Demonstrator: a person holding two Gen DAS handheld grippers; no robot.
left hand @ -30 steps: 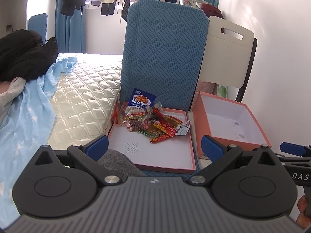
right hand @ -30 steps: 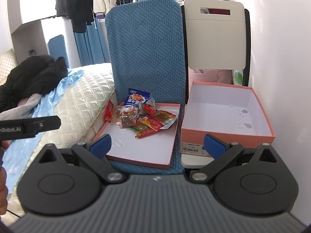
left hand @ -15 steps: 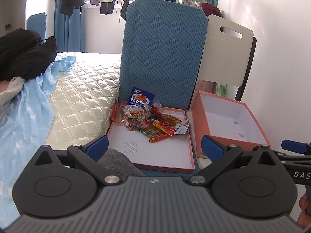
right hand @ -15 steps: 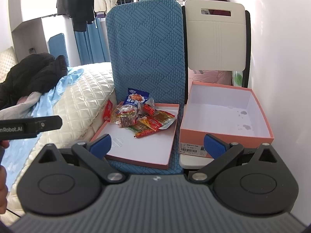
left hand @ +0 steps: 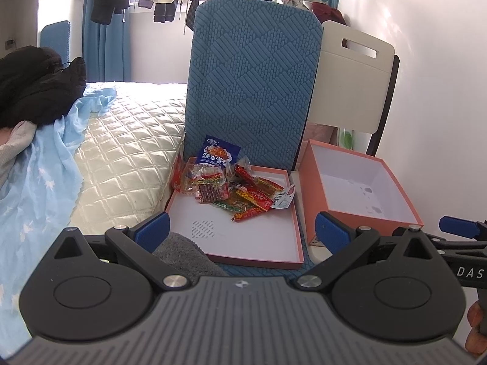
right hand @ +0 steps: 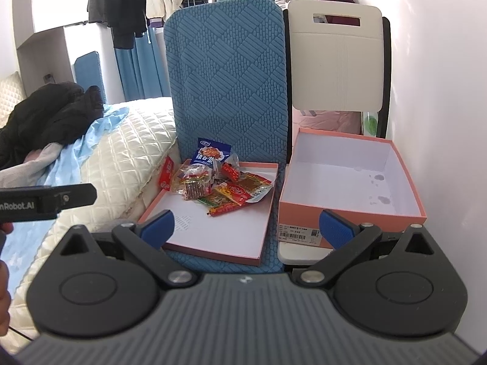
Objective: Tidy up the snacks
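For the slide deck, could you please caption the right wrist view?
Open right gripper faces snack packets piled in a shallow lid, beside an empty pink box.

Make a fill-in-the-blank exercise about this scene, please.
1. The pile of snack packets lies in the shallow pink cardboard ____.
2. The deep pink cardboard box holds ____ snacks.
3. The lid rests on the ____ textured chair.
4. Both grippers, left gripper and right gripper, are ____.

Missing: lid; no; blue; open
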